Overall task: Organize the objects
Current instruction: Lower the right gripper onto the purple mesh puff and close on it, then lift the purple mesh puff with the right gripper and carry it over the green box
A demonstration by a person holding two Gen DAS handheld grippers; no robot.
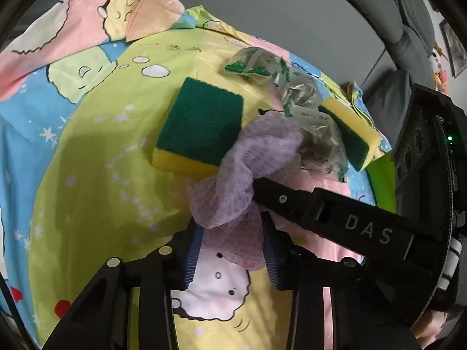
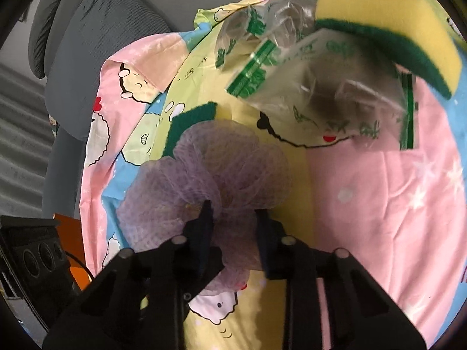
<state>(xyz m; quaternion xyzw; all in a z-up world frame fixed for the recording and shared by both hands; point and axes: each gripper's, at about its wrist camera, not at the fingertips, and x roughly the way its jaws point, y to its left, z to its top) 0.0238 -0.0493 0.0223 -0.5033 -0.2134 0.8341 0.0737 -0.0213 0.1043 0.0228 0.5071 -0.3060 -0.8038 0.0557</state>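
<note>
Both black two-finger grippers, left [image 1: 230,250] and right [image 2: 233,242], pinch one crumpled lilac mesh cloth [image 1: 248,172] on the cartoon-print bedsheet [image 1: 87,175]. Beside it lies a green-and-yellow sponge [image 1: 201,125]; a second sponge [image 1: 350,128] rests on clear green-printed plastic wrapping [image 1: 309,108].

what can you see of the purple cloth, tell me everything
The purple cloth is a thin, slightly see-through non-woven wipe with a fine dotted weave, bunched into loose folds rather than spread flat. It lies on the cartoon-print sheet, its upper fold overlapping a corner of the green-topped sponge and touching the crumpled plastic bag. Both the left gripper and right gripper are shut on it.
</note>
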